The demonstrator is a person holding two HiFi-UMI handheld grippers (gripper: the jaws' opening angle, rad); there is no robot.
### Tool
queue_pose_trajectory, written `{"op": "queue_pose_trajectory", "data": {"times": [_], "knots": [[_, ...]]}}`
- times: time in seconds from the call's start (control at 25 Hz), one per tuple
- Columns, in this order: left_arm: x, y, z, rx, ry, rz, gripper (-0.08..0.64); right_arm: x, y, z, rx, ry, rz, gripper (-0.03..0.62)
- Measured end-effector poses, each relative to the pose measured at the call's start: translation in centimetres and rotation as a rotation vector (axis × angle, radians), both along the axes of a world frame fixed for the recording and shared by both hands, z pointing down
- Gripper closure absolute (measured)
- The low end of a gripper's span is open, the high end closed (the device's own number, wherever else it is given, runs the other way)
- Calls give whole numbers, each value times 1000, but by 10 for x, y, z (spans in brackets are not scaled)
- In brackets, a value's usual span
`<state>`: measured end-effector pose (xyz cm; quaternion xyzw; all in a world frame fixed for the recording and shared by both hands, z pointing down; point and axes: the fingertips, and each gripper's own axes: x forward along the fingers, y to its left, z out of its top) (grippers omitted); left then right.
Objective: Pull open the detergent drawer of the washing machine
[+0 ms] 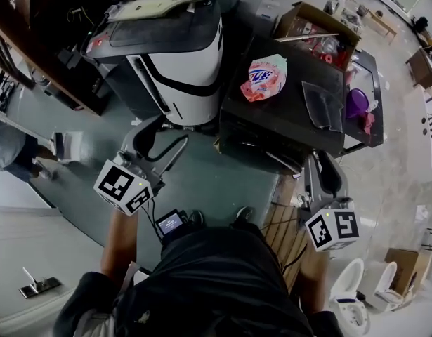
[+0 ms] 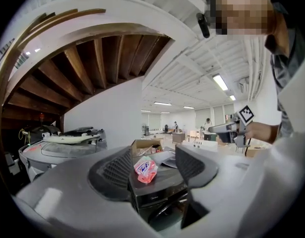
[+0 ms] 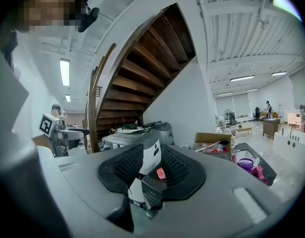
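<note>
Seemingly at approach: stood short of black boxy washing machine, left gripper and right gripper gaping empty; next needed reaching, pinching detergent drawer.

Cameras converging on one spot
Head view is looking steeply down; both gripper views are facing level, sharing the nearby washing machine.

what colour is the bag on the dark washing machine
The bag is pink and white with blue lettering; head view shows it best.
</note>
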<state>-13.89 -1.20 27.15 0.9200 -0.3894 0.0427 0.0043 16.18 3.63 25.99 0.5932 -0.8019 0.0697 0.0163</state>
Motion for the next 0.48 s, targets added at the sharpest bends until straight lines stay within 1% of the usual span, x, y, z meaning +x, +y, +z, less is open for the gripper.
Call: {"op": "queue_pose_trajectory", "data": {"times": [0.48], "knots": [[52, -10, -7, 8, -25, -114, 258, 51, -45, 0, 5, -26, -122, 486]]}}
